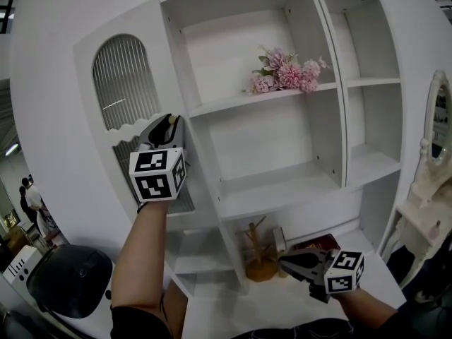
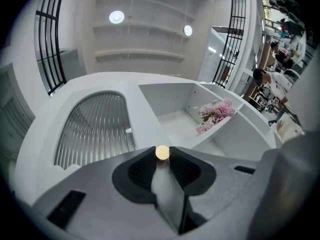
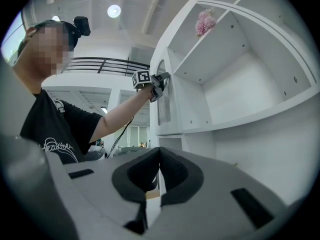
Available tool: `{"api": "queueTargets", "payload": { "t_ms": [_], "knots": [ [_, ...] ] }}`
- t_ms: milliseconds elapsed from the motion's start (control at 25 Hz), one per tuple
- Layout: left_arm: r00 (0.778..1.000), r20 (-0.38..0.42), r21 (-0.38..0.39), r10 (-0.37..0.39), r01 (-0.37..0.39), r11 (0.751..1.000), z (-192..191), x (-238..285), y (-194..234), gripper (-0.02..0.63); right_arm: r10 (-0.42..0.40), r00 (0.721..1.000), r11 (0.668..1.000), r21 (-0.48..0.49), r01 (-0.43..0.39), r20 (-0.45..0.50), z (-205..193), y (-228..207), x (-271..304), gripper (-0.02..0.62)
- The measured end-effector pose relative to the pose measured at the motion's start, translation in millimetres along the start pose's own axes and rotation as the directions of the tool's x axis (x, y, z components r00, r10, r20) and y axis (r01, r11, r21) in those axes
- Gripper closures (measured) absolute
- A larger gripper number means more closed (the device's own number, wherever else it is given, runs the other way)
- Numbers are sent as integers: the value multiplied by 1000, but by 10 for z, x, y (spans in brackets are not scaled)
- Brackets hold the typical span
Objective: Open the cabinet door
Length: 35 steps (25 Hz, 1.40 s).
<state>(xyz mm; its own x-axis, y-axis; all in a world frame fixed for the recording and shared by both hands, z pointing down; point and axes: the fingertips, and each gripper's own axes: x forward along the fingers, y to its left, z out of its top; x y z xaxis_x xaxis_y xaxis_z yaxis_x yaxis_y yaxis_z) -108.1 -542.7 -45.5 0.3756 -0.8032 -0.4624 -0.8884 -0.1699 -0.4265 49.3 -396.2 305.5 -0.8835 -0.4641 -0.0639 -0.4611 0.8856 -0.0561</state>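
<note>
The white cabinet door (image 1: 126, 83) has an arched pane of ribbed glass and stands at the left of the shelf unit. In the left gripper view the same door (image 2: 95, 129) lies just behind a small round brass knob (image 2: 162, 152). My left gripper (image 2: 161, 156) has its two dark pads pressed on either side of that knob. The head view shows this left gripper (image 1: 168, 122) raised against the door's right edge, and the knob is hidden there. My right gripper (image 1: 282, 260) hangs low over the counter, shut, with nothing between its pads (image 3: 170, 171).
Pink flowers (image 1: 286, 73) lie on an open shelf to the right of the door. A wooden mug tree (image 1: 260, 256) and a dark red box (image 1: 316, 244) stand on the white counter (image 1: 282, 306). A black round appliance (image 1: 70, 277) sits at lower left, a white mirror stand (image 1: 438, 126) at right.
</note>
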Motion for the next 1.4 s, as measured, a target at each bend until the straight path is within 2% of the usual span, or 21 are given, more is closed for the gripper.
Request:
{"api": "queueTargets", "payload": {
  "t_ms": [280, 720, 920, 1120, 1400],
  "knots": [
    [999, -7, -74, -34, 34, 997, 53, -70, 10, 521, 14, 1000, 1000, 27, -14, 12, -92, 96, -154, 591],
    [999, -19, -167, -28, 24, 986, 242, -450, 67, 531, 18, 1000, 994, 110, -21, 22, -417, 151, -689, 591],
    [999, -52, -249, -18, 5, 968, 346, -683, 102, 532, 58, 998, 989, 133, -59, 12, -556, 271, -859, 591],
    [998, -48, -320, -34, 17, 947, 451, -902, 123, 532, 102, 995, 985, 141, -102, 7, -603, 422, -999, 591],
    [997, -38, -397, -66, 46, 917, 564, -1138, 238, 532, 84, 996, 981, 175, -85, 12, -688, 426, -1133, 591]
  ]
}}
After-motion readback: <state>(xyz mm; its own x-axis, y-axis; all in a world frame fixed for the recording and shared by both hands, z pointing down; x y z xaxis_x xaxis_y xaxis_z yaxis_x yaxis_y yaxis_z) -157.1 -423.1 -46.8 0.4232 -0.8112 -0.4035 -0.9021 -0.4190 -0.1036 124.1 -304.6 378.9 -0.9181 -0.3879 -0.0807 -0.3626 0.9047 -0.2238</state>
